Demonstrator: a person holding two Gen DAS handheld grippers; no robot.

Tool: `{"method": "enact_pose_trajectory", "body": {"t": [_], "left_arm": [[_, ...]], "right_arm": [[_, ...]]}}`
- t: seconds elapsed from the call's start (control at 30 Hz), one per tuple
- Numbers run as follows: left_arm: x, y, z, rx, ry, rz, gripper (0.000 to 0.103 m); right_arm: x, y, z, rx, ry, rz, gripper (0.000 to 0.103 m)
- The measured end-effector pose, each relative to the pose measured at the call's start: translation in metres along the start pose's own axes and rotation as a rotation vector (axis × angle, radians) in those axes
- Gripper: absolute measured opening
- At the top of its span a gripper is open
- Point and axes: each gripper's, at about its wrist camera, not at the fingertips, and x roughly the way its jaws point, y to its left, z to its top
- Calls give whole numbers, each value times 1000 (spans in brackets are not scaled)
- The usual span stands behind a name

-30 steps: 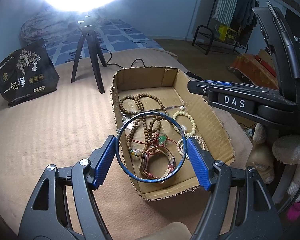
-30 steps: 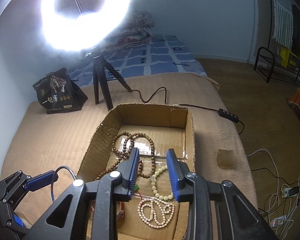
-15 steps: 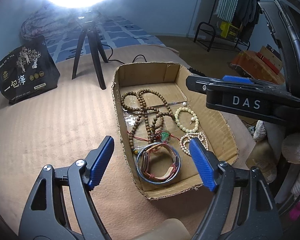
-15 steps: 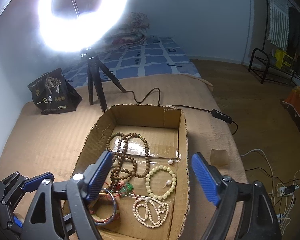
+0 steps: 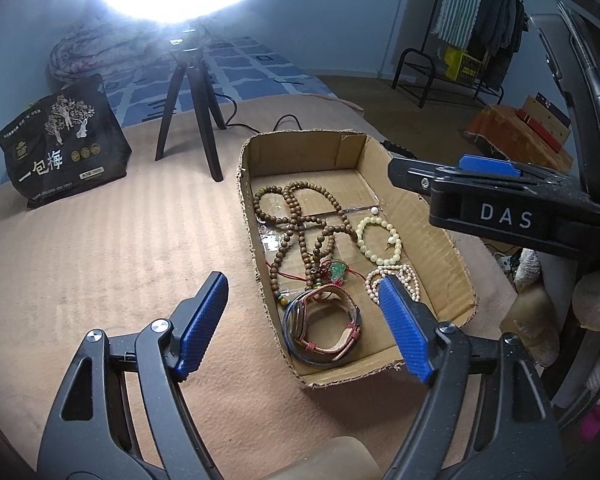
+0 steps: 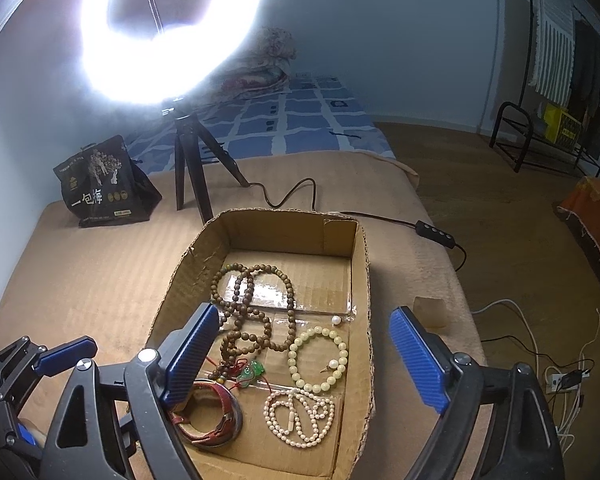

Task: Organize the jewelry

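A shallow cardboard box (image 5: 424,236) lies on the tan bedcover and holds the jewelry. Inside are a long wooden bead strand (image 5: 300,216), a pale green bead bracelet (image 5: 380,236), a pearl strand (image 5: 398,274), a green pendant (image 5: 338,270), and a blue bangle (image 5: 290,340) around a red leather bracelet (image 5: 328,350). My left gripper (image 5: 300,282) hovers open over the box's near left corner, holding nothing. My right gripper (image 6: 305,310) stands wide open above the box (image 6: 180,280), over the wooden beads (image 6: 256,300) and the pale bracelet (image 6: 318,356), also empty.
A ring light on a black tripod (image 6: 188,176) stands behind the box, its cable and controller (image 6: 436,232) trailing right. A black snack bag (image 5: 64,148) sits far left. A small beige block (image 6: 430,312) lies right of the box. The bed edge drops to the floor at right.
The left gripper let go of the blue bangle, which now lies in the box around the red bracelet. The right gripper's jaws went from nearly shut to wide open.
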Motion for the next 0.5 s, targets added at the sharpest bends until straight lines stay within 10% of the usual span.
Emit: {"method": "enact_pose_trajectory", "body": {"t": [0.5], "left_arm": [[-54, 13, -9, 2, -61, 20, 80]], "right_arm": [[-50, 20, -4, -25, -64, -12, 93]]}}
